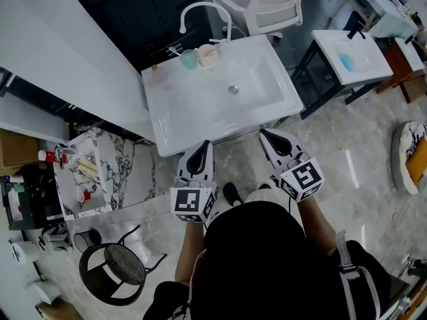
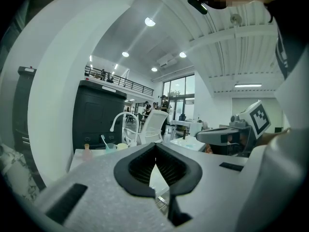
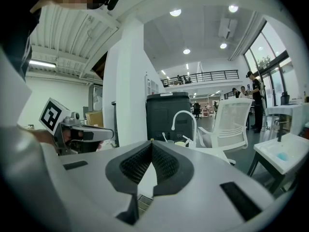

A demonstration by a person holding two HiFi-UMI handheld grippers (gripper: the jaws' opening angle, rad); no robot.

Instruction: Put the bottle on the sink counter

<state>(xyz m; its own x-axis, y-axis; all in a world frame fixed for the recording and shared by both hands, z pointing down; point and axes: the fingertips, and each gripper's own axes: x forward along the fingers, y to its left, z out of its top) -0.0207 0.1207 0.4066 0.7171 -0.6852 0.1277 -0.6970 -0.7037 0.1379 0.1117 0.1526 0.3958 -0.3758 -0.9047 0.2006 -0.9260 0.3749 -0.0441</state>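
Both tools are hovering just short of the near edge of the sink worktop (image 1: 160, 122), side by side and aimed roughly level at it, a waiting stance rather than a carrying one. The left hand-held gripper (image 1: 204, 145) is showing its ribbed pads pressed together with nothing between them, and the right hand-held gripper (image 1: 265, 136) is doing the same, so neither is holding anything. A small pinkish bottle (image 1: 158, 72) is standing upright on the worktop's far-left corner, apart from the basin; judging by that, the placing looks done, unless the task means another bottle. A red-capped bottle (image 1: 48, 156) is lying by the marbled worktop (image 1: 100, 179) well to the left, among small items too blurred to name. The basin (image 1: 200, 102) is lying empty, its drain (image 1: 233, 89) bare. Behind it, under the white faucet (image 1: 200, 9), a teal cup (image 1: 189, 59) is holding what looks like a toothbrush, and a cream cup (image 1: 208, 54) is sitting just beside it, contents unclear.
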